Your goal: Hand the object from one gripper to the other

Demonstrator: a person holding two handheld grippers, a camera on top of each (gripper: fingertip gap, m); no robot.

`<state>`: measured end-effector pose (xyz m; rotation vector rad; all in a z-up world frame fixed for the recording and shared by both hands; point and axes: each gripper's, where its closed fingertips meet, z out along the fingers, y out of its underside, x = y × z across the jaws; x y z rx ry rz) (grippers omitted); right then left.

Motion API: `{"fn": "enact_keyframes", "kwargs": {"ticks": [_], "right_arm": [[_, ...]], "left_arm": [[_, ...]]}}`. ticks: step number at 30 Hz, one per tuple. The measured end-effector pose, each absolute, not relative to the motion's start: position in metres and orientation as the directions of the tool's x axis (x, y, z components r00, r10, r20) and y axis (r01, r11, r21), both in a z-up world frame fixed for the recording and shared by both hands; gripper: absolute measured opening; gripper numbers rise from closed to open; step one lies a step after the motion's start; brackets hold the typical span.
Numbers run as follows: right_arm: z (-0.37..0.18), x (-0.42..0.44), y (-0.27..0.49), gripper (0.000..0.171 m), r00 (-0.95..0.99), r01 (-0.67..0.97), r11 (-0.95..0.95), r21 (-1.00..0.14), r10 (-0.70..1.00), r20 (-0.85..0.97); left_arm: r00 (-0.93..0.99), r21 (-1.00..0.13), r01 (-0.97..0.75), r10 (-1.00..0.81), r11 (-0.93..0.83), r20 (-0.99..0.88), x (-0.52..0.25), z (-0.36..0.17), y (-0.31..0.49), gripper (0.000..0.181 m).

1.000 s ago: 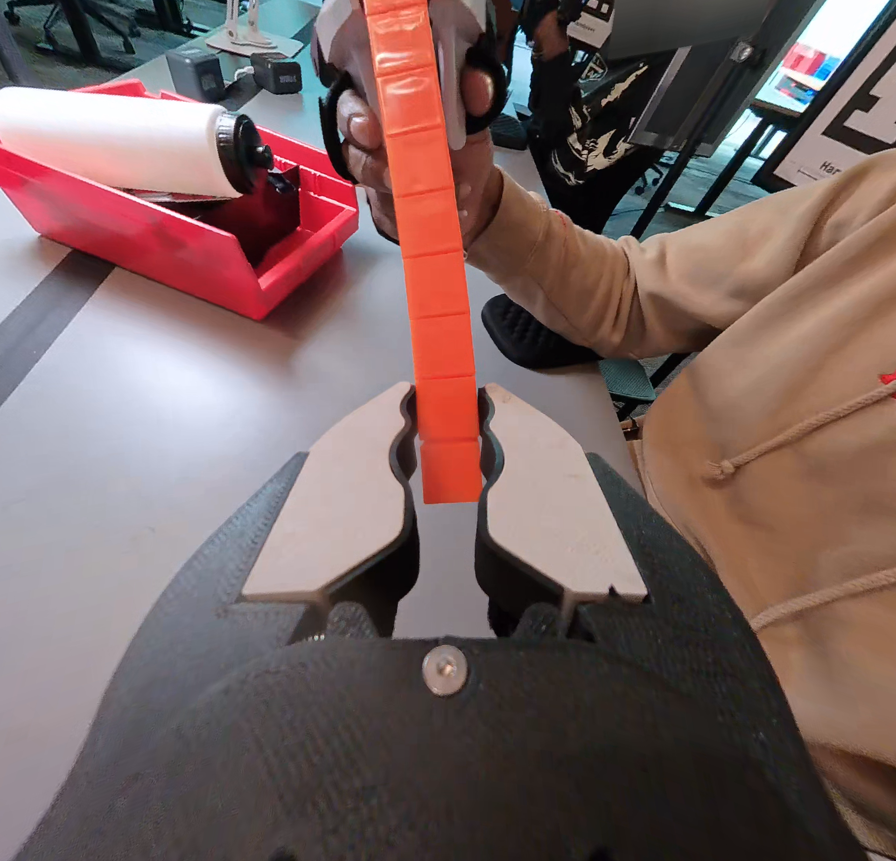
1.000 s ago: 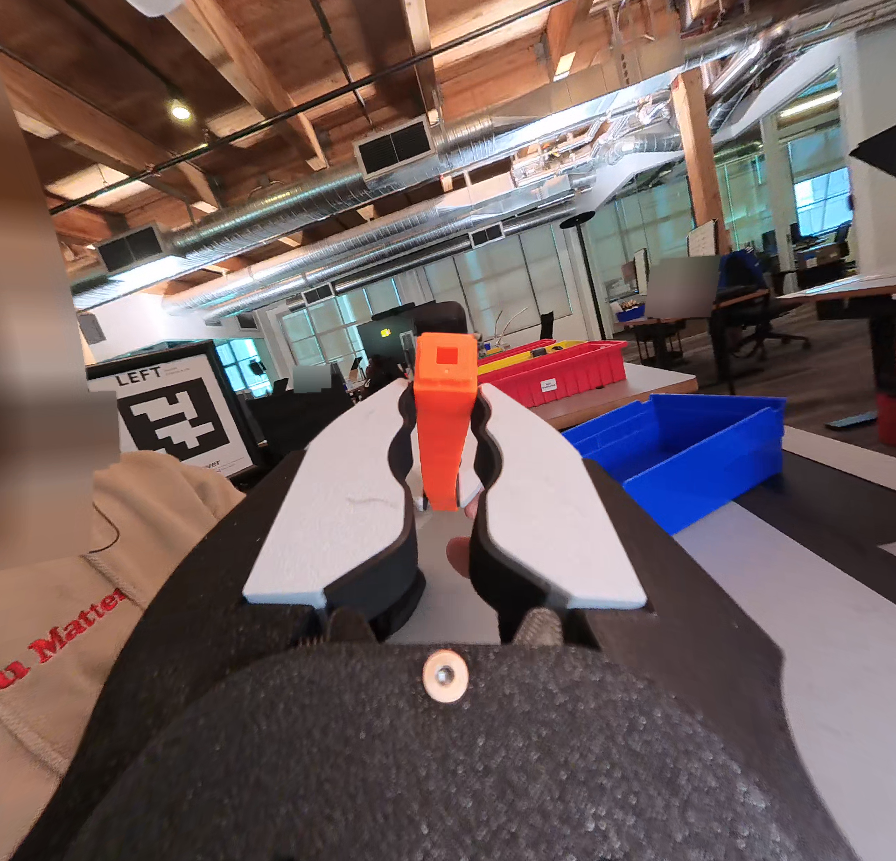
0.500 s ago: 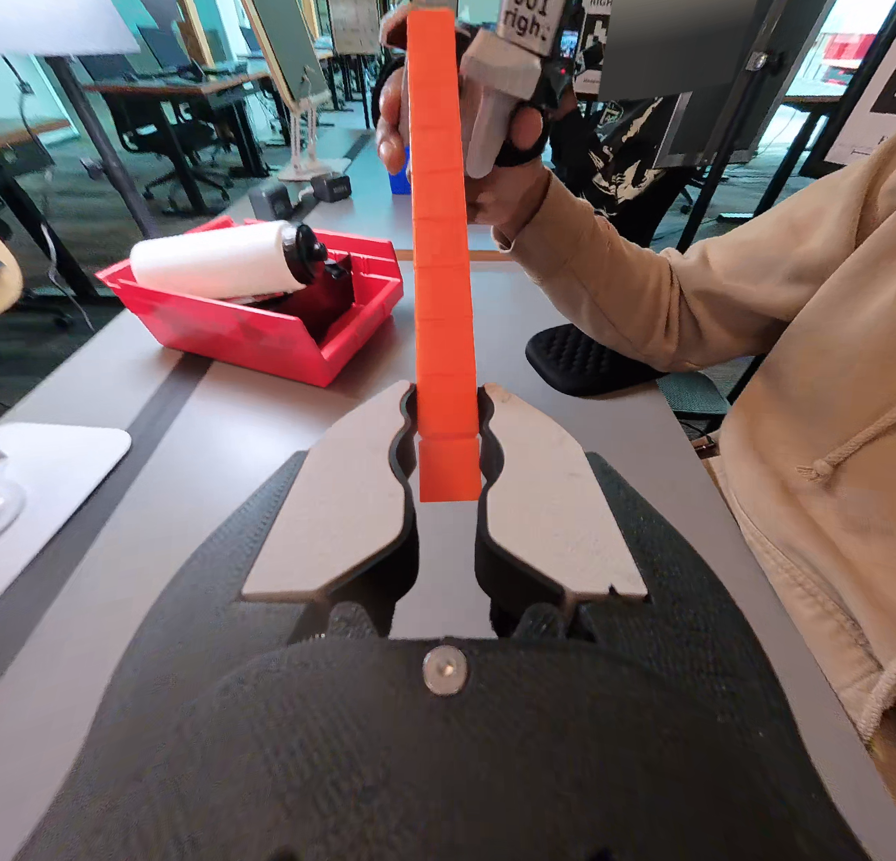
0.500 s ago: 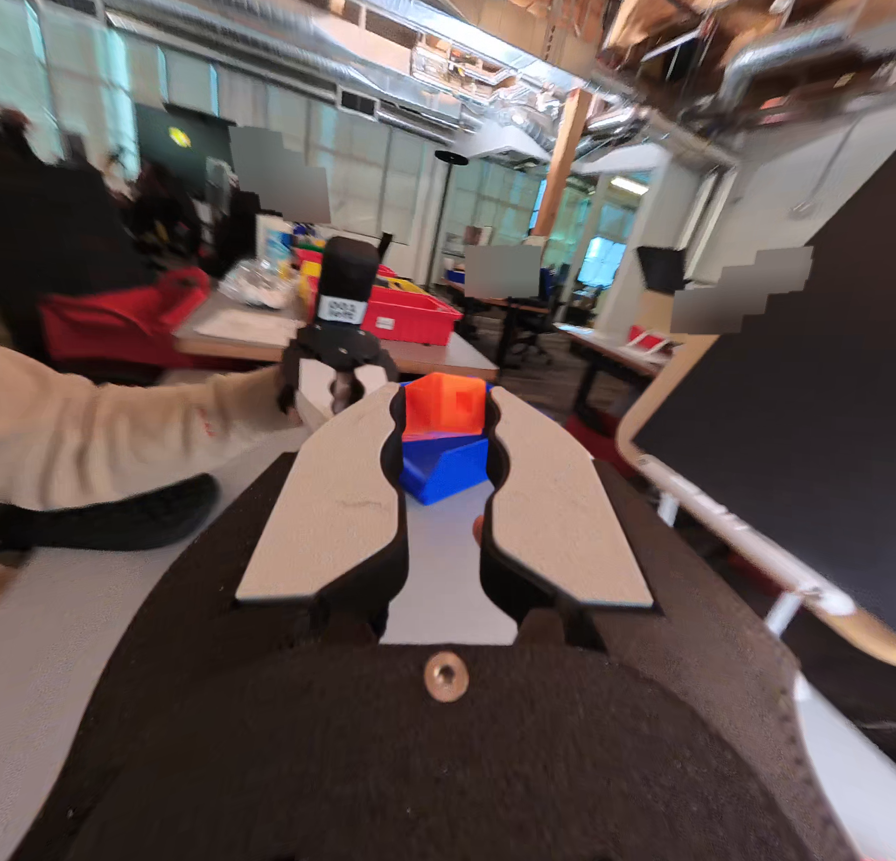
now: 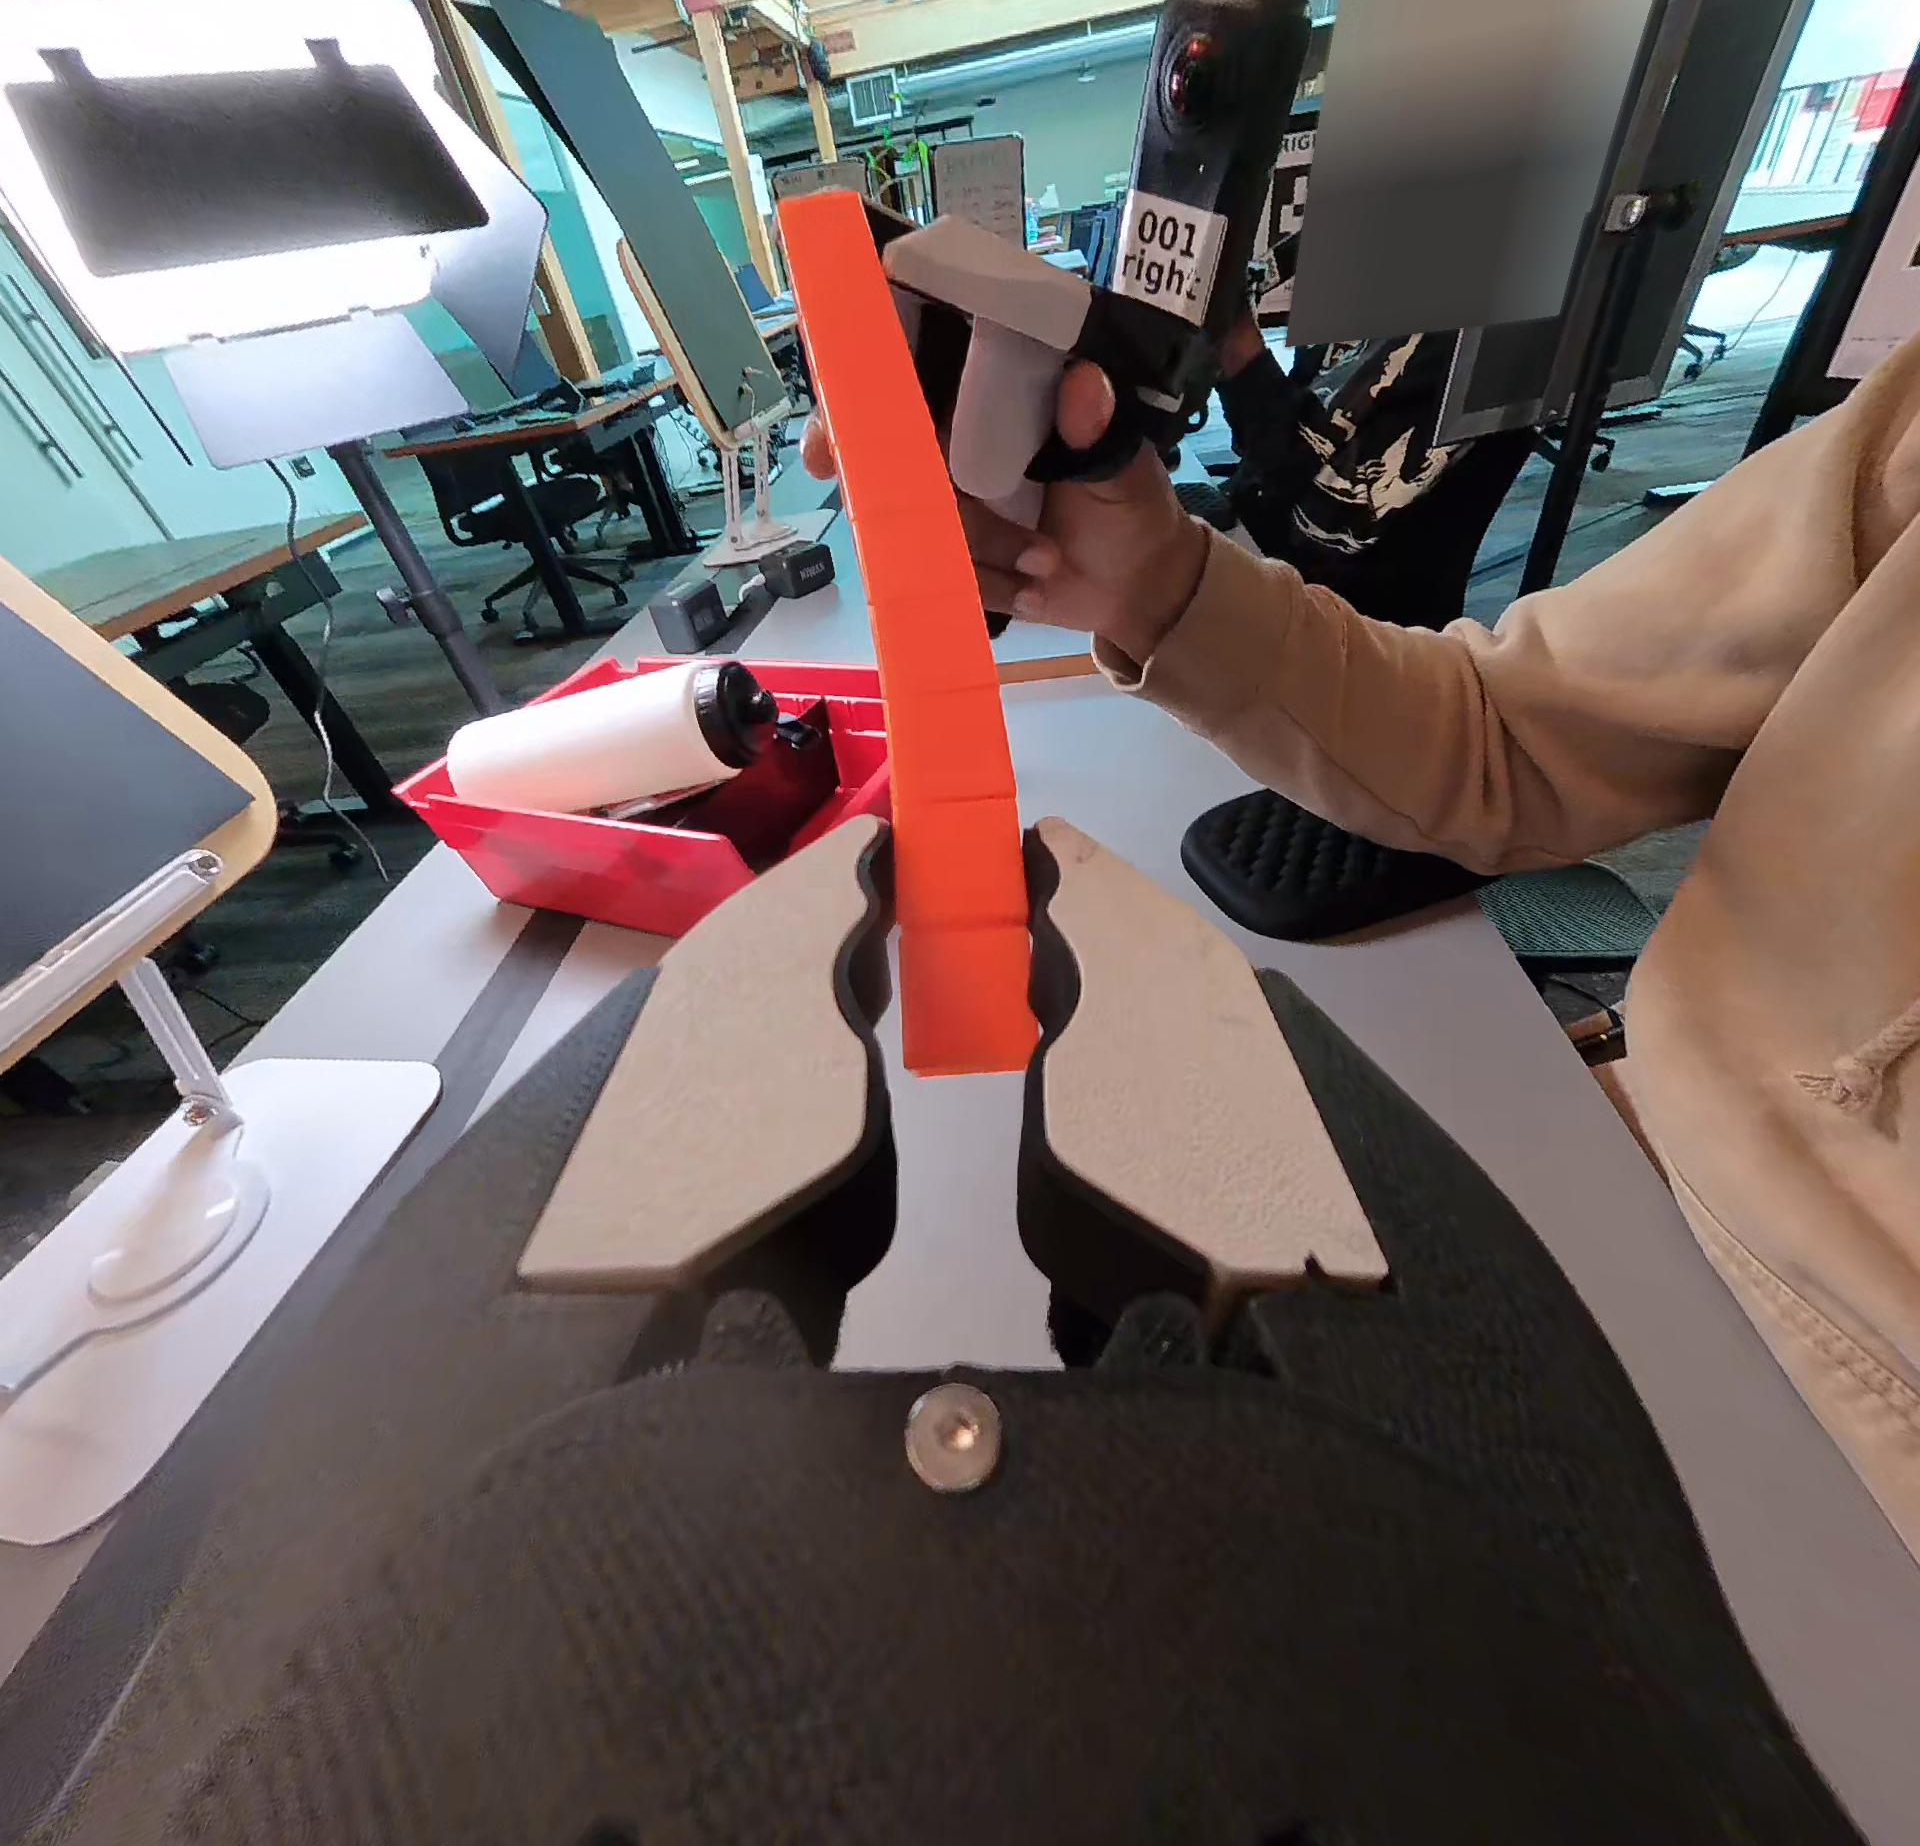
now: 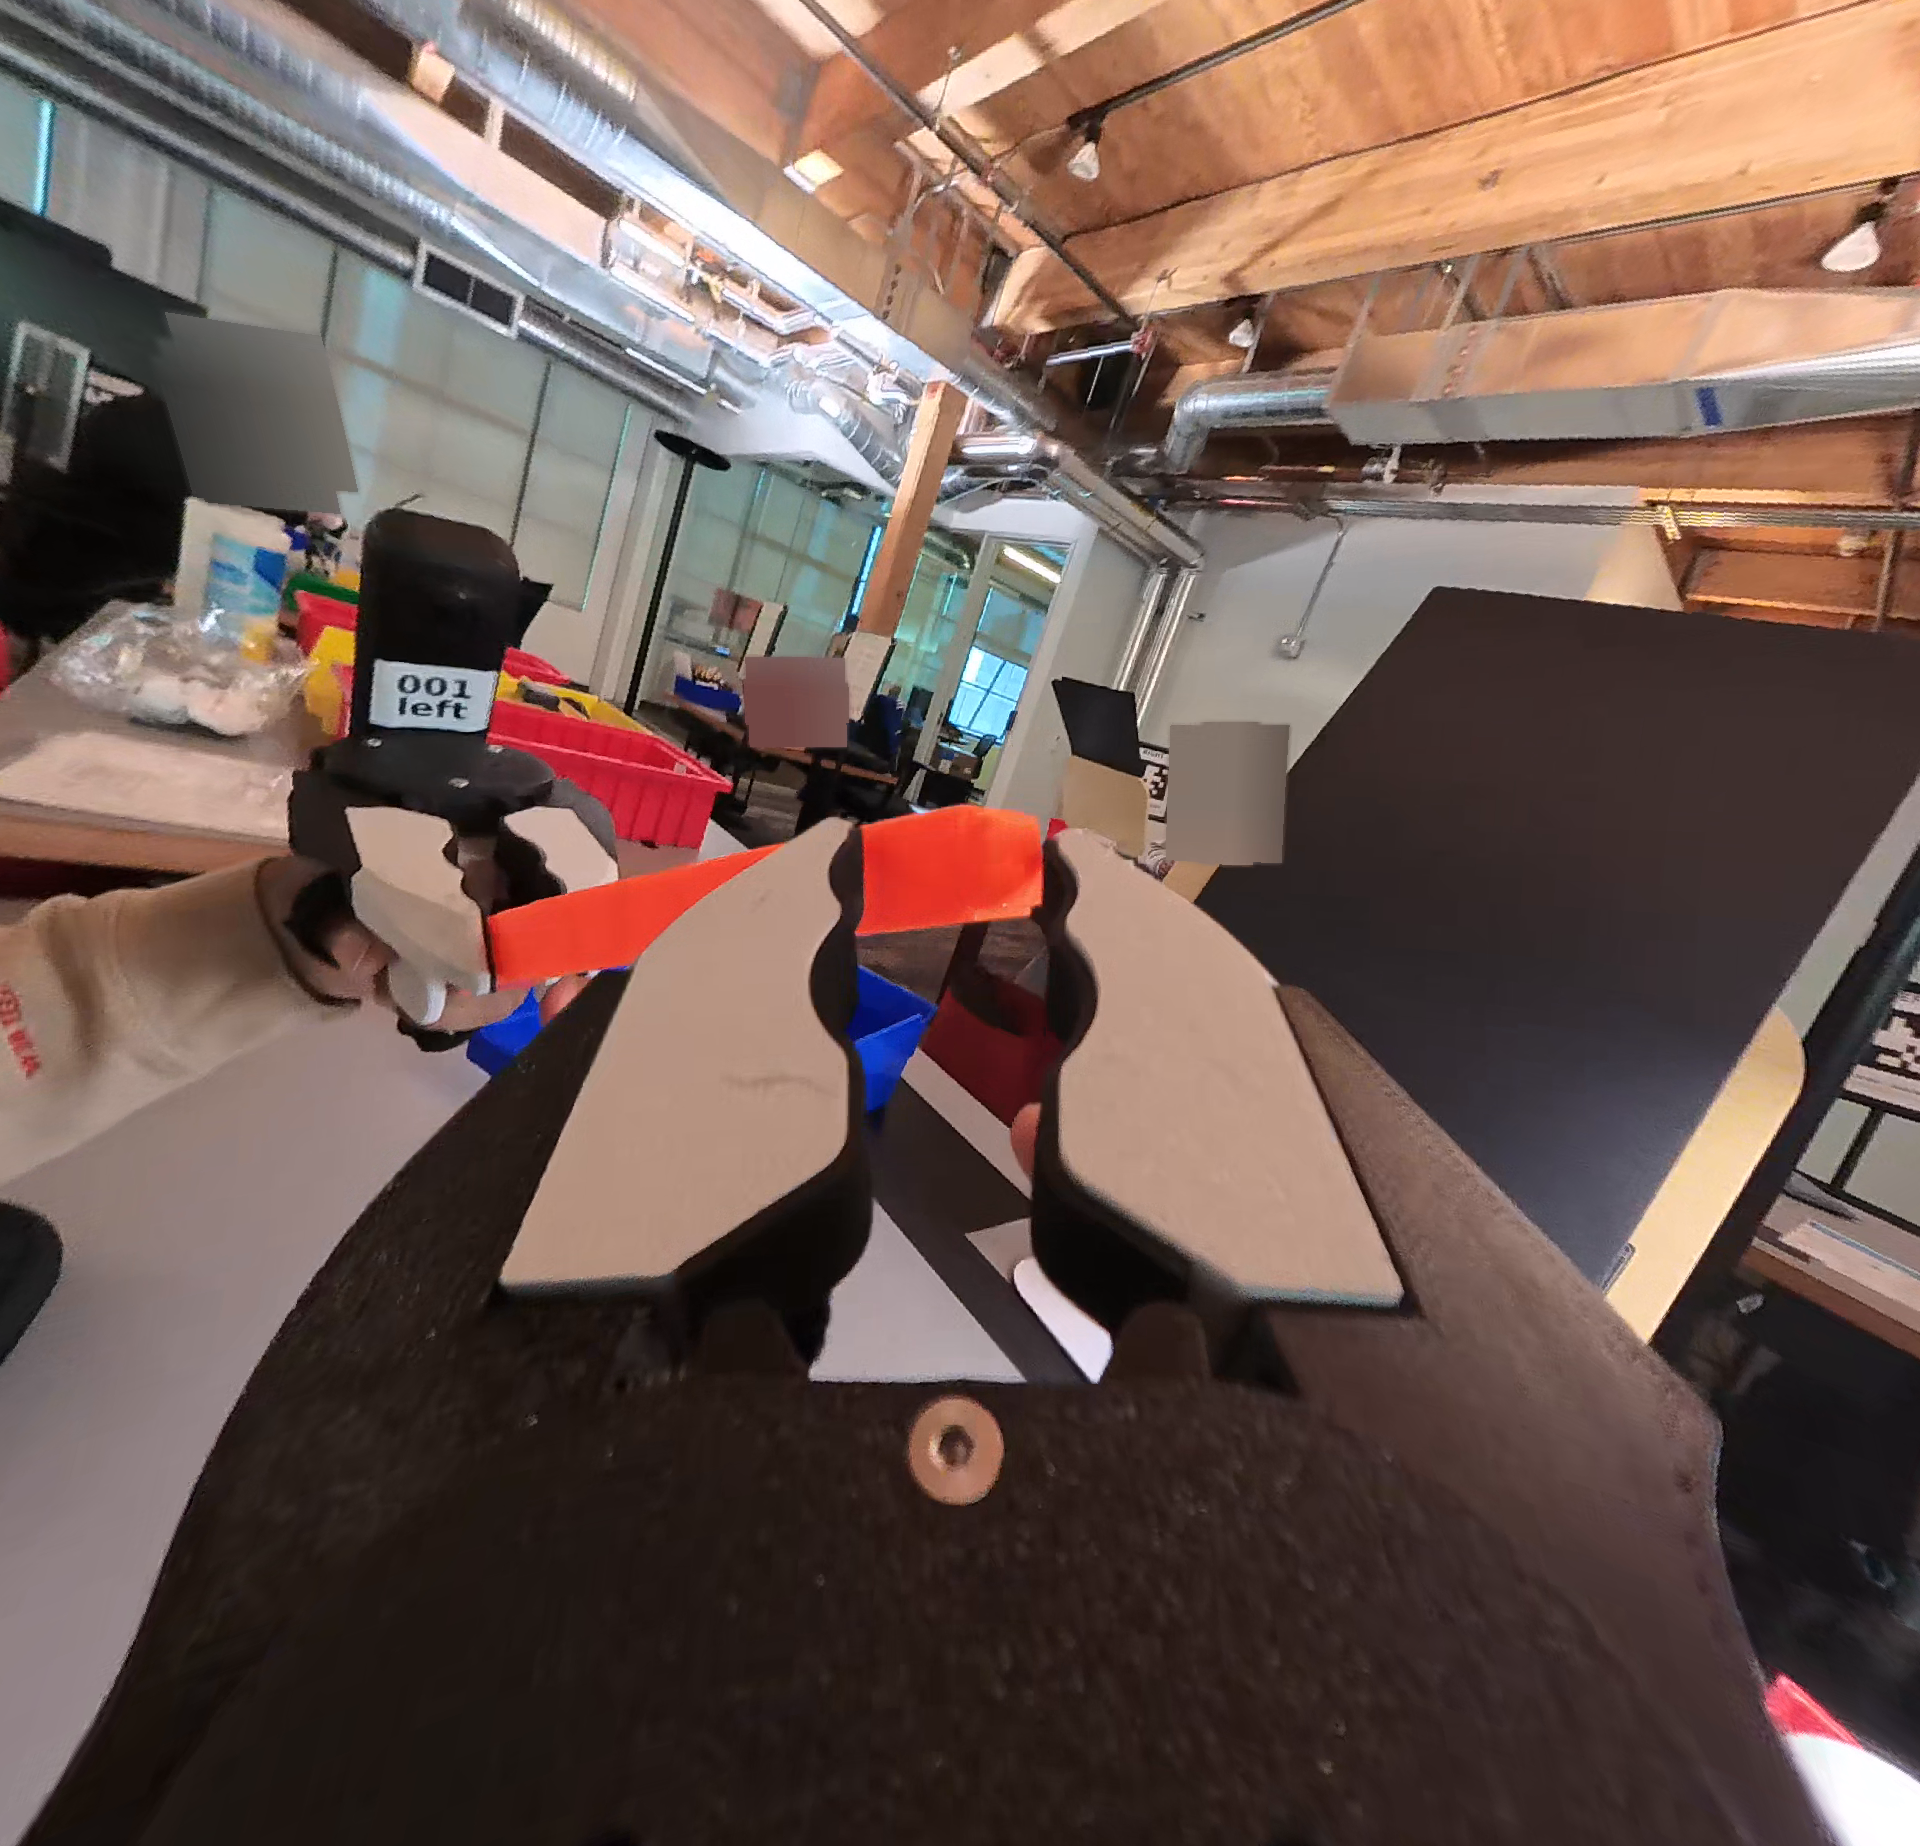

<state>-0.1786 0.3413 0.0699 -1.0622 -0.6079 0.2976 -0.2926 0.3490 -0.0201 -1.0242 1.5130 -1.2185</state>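
A long orange segmented bar (image 5: 935,653) stands tilted in my left gripper (image 5: 961,840), which is shut on its lower end. The bar's upper end reaches my right gripper, held higher by a hand; one of its grey fingers (image 5: 982,284) lies beside the bar there. In the right wrist view, my right gripper (image 6: 945,846) is open. The bar's end (image 6: 956,877) lies crosswise at its fingertips, passing behind the left one. The left gripper (image 6: 488,903) shows at the left, clamped on the bar's other end.
A red bin (image 5: 623,861) holding a white bottle (image 5: 592,747) sits on the grey table (image 5: 1195,809). A black wrist pad (image 5: 1320,882) lies at the right edge. A blue bin (image 6: 883,1017) sits below the right gripper. A tablet on a stand (image 5: 104,861) is left.
My right gripper let go of the bar's end, opened, and turned so the bar now lies crosswise to its fingers. My left gripper kept its hold and tilted upward.
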Motion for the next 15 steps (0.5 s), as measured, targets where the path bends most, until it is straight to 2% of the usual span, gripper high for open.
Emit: {"fn": "enact_keyframes", "kwargs": {"ticks": [7, 9, 15], "right_arm": [[0.079, -0.179, 0.332, 0.027, 0.804, 0.064, 0.517, -0.854, 0.480, 0.351], [0.079, -0.177, 0.328, 0.016, 0.792, 0.094, 0.527, -0.845, 0.474, 0.384], [0.071, -0.180, 0.317, 0.011, 0.688, 0.054, 0.467, -0.882, 0.623, 0.372]], "left_arm": [[-0.236, -0.983, -0.039, -0.958, 0.179, -0.165, -0.297, -0.010, 0.344, 0.023], [-0.230, -0.985, -0.026, -0.960, 0.170, -0.159, -0.300, -0.005, 0.344, 0.023], [-0.245, -0.973, -0.049, -0.947, 0.225, -0.206, -0.308, -0.005, 0.338, 0.023]]}}
